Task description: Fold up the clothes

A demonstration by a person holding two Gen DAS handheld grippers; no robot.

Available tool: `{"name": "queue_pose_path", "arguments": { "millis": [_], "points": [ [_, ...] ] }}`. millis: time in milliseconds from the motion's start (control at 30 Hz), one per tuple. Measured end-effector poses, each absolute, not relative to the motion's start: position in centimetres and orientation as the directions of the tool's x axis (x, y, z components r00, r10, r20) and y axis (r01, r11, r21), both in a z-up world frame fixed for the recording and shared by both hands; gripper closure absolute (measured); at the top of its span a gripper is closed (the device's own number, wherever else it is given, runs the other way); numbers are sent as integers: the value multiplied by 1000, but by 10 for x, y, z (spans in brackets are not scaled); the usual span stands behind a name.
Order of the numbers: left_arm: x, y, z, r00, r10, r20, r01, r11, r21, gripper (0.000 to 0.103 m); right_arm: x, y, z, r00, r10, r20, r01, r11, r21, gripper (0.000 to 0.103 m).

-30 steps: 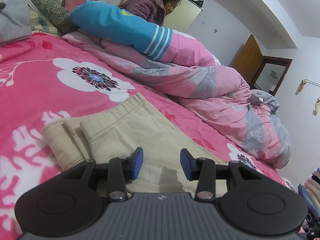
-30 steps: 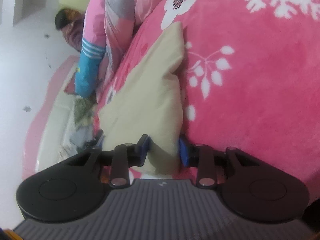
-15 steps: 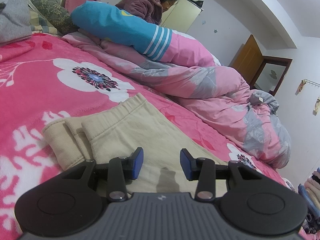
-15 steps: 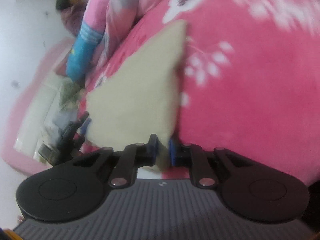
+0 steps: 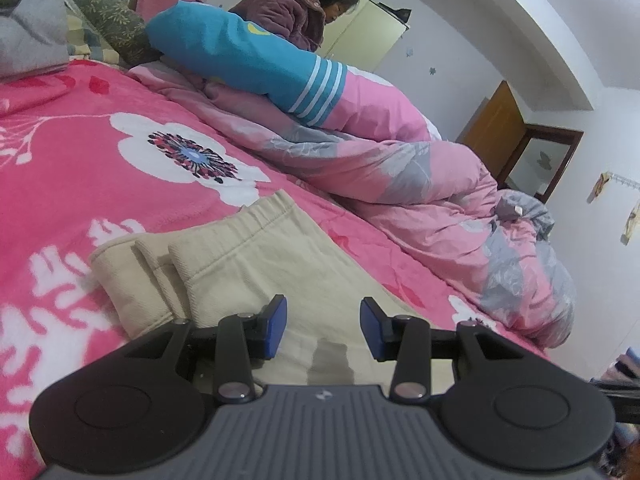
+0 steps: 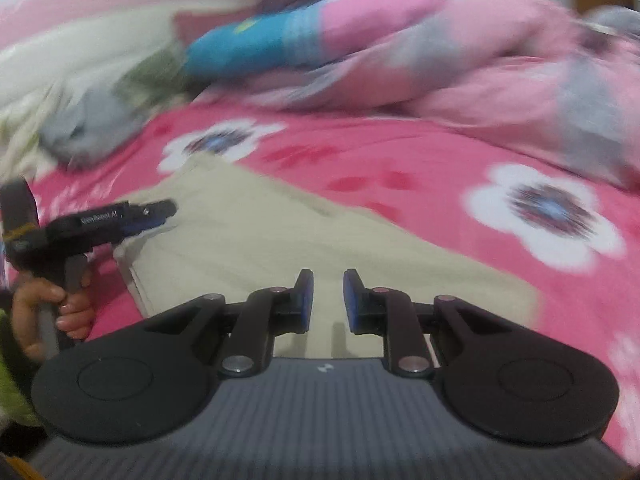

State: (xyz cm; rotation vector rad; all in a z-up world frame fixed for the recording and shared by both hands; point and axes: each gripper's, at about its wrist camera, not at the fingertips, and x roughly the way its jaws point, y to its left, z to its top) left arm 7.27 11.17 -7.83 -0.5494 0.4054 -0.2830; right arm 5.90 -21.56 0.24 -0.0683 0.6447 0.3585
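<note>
On fuzzy pink floral blanket (image 5: 80, 152), ribbed beige trousers (image 5: 256, 264) lie folded; both claws released.

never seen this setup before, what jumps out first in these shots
The bright pink floral blanket fills most of both views, with a beige folded garment lying flat on it just ahead of the left gripper. Behind it a rumpled pink and grey quilt is heaped along the far side of the bed, with a blue striped pillow on top and a person beyond.
</note>
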Motion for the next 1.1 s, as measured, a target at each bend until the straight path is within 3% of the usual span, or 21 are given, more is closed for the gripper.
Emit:
{"name": "queue_pose_path", "arguments": {
  "millis": [100,200,367,533,567,733,867,900,1100],
  "points": [
    [71,118,-81,888,-374,-267,154,790,-594,61,111,-197,-24,672,278,-686,-387,922,-6,88],
    [69,127,-85,891,-386,-238,154,751,-642,61,132,-214,-30,622,277,-732,-306,947,98,88],
    [69,126,-84,896,-371,-244,139,757,-639,60,141,-202,-14,599,327,-731,-322,934,154,86],
    [69,126,-85,897,-369,-244,136,755,-641,60,178,-207,-29,657,249,-711,-236,964,120,91],
    [70,126,-85,897,-368,-244,135,754,-642,60,176,-208,-23,678,214,-704,-197,975,107,87],
    [69,126,-85,898,-366,-244,133,756,-641,60,175,-199,-30,643,254,-722,-224,965,139,89],
    [68,128,-87,901,-364,-237,131,747,-652,60,202,-220,-40,671,226,-706,-88,970,227,90],
    [67,129,-87,901,-365,-234,130,743,-657,60,201,-226,-35,677,210,-705,-42,968,248,85],
    [67,129,-87,904,-363,-228,128,736,-665,60,169,-189,-12,607,393,-690,-228,919,323,85]
  ]
}}
